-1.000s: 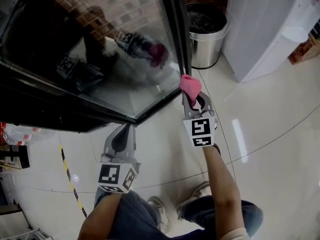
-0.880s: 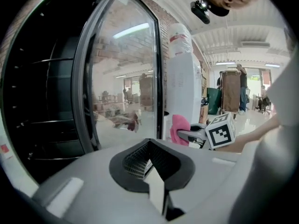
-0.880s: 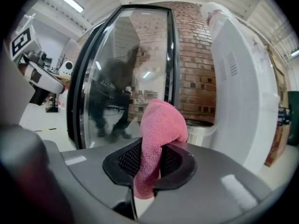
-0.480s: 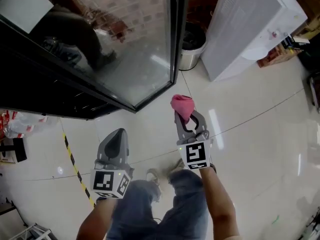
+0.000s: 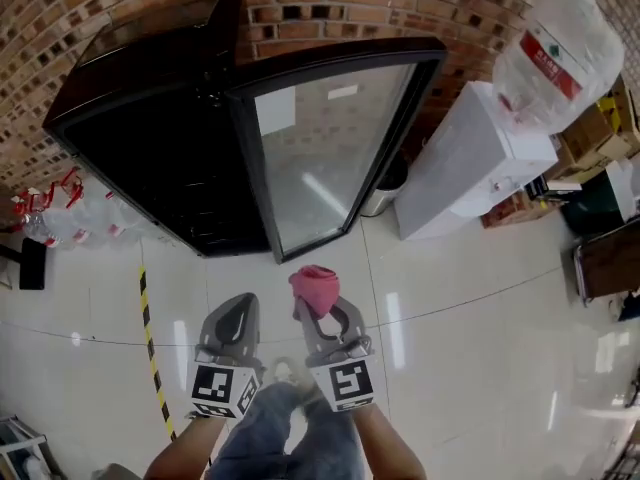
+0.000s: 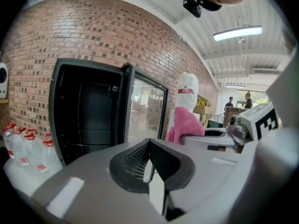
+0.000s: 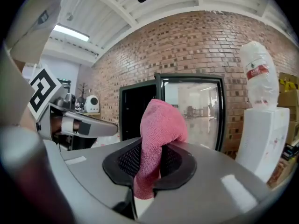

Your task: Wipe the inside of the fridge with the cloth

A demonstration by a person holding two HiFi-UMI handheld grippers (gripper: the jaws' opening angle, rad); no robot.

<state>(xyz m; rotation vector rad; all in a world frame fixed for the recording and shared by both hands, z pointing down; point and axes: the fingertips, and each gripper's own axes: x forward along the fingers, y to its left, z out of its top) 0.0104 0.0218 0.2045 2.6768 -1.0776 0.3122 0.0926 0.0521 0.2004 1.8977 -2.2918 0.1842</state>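
Note:
A black fridge (image 5: 150,138) stands against the brick wall with its glass door (image 5: 320,158) swung open; its inside is dark. My right gripper (image 5: 318,313) is shut on a pink cloth (image 5: 314,288), bunched and sticking up past the jaws, also the cloth (image 7: 156,143) in the right gripper view. My left gripper (image 5: 232,320) is beside it, jaws closed together and empty, as the left gripper (image 6: 148,164) shows. Both grippers hover over the floor a good step back from the fridge (image 6: 88,111).
A white water dispenser (image 5: 470,158) with a big bottle (image 5: 555,53) stands right of the door. A metal bin (image 5: 385,193) sits behind the door. Water bottles (image 5: 70,218) stand left of the fridge. Yellow-black tape (image 5: 150,348) runs along the glossy tiled floor. Boxes (image 5: 600,128) are far right.
The view has pulled back and up from the door: both grippers have drawn away from the fridge, and the whole fridge now shows. The cloth stays in the right gripper.

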